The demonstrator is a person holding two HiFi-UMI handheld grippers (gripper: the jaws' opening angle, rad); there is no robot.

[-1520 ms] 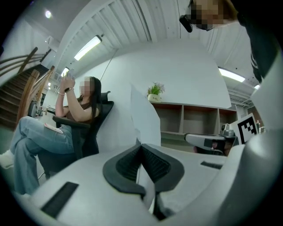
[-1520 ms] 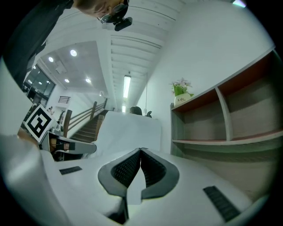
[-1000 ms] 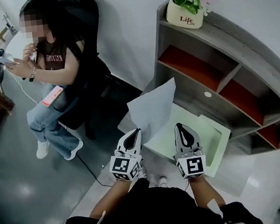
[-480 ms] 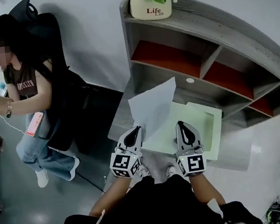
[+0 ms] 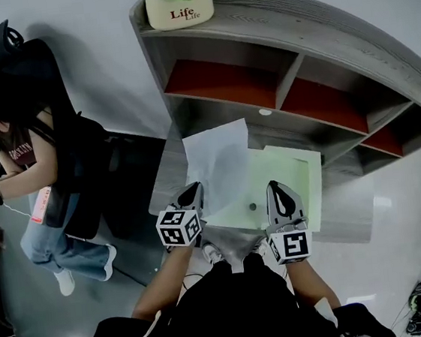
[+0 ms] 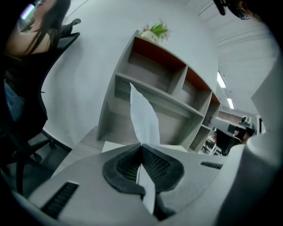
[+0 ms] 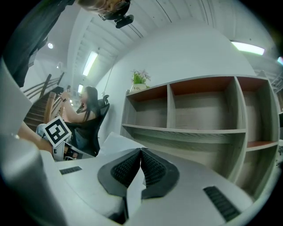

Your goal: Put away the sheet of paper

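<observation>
My left gripper [image 5: 195, 190] is shut on the near edge of a white sheet of paper [image 5: 221, 161], which stretches away toward the grey shelf unit [image 5: 269, 23]. In the left gripper view the sheet [image 6: 144, 115] rises from the closed left gripper [image 6: 141, 145] in front of the shelves. My right gripper [image 5: 274, 187] is shut on the near edge of a pale green folder [image 5: 296, 175] that lies under and to the right of the sheet. In the right gripper view a pale edge [image 7: 134, 192] sits pinched in the right gripper [image 7: 140, 151].
The shelf unit has open compartments with red backs [image 5: 223, 81] and a low ledge below them. A plant pot [image 5: 179, 9] stands on its top. A person [image 5: 13, 160] sits on a black chair [image 5: 81, 163] at the left. A cable lies on the floor.
Both grippers have moved closer to the shelf unit with the paper and the folder. The left gripper has sunk and the sheet now leans further forward over the folder.
</observation>
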